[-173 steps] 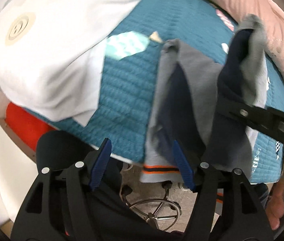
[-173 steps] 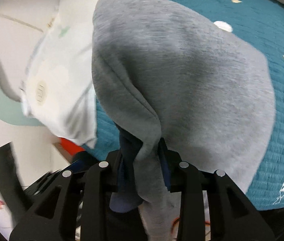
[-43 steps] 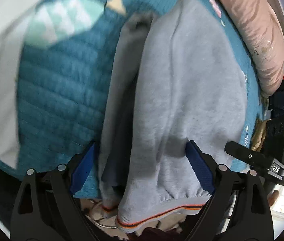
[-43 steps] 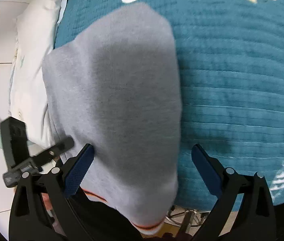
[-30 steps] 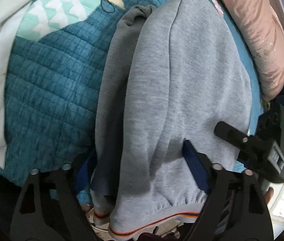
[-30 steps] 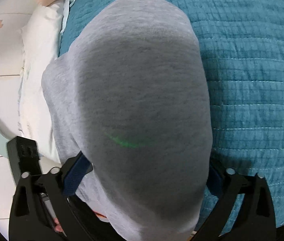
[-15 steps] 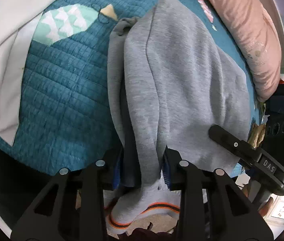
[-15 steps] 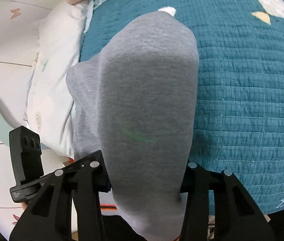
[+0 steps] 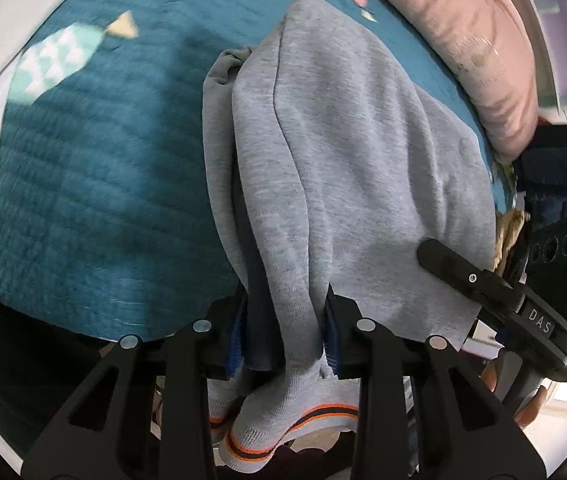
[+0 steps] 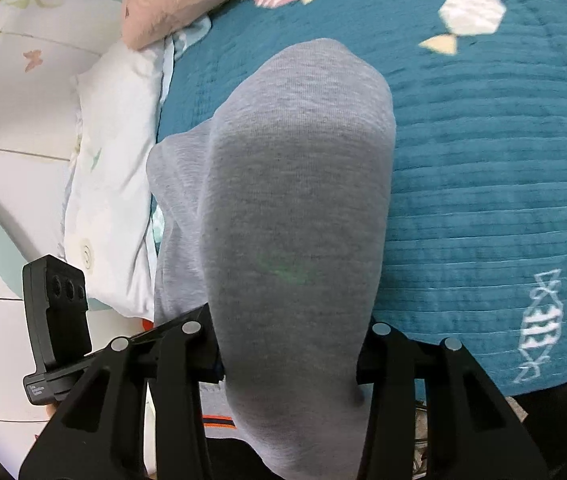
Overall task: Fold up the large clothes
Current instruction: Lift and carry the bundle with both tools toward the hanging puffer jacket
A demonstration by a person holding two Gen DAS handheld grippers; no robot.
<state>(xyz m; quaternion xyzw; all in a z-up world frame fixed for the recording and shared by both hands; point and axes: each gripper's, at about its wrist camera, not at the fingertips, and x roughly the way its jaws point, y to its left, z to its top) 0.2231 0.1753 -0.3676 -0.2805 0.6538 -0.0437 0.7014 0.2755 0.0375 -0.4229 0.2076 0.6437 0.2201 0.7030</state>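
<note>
At the bottom centre of the left wrist view, the left claw (image 9: 283, 340) pinches a bunched fold of the grey sweatshirt (image 9: 343, 160), its blue pads pressed against the cloth on both sides. Below the fingers the ribbed hem (image 9: 251, 446) with its orange and dark stripes hangs over the bed's edge. A dark inner layer shows in the fold just left of the pinched part. From the claw the garment runs up the frame, its long axis pointing away from the camera toward the upper centre, where it narrows to a rounded end lying on the teal quilt (image 9: 95, 184). At the lower right of this view the right claw's black body (image 9: 495, 292) sits against the garment's right edge.

In the right wrist view, the right claw (image 10: 287, 356) is closed on the same sweatshirt (image 10: 295, 200), which fills the gap between the fingers and hides the pads. The cloth stretches from bottom centre up to a rounded end near the middle of the frame. The left claw's body (image 10: 57, 312) stands at the lower left.

Farther off, a white pillow (image 10: 111, 176) lies left of the quilt, and a pink pillow (image 9: 471, 36) lies along the upper right of the left view.
</note>
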